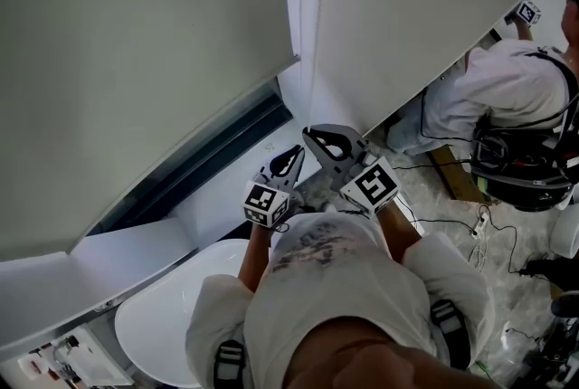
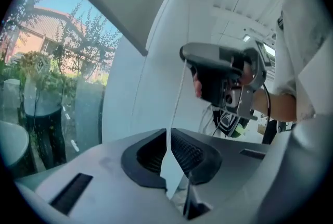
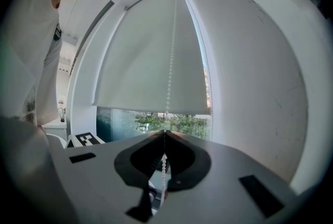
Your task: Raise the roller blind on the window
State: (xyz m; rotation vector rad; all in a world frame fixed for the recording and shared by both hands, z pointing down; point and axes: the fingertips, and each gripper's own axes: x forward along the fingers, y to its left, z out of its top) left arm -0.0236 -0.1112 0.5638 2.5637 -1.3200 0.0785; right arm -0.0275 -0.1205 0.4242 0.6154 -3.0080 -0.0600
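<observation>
With left gripper and right gripper pinched shut on the white beaded chain beside the pale grey fabric roller blind, hanging partway down the window, draw straight down, never loosing both together

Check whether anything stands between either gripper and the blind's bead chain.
Nothing visible does. The left gripper and the right gripper are each shut on the bead chain, which runs up past the roller blind.

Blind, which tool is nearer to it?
Right. The right tool grips the chain higher up, below the blind; the left tool grips the chain lower, under the right one.
</observation>
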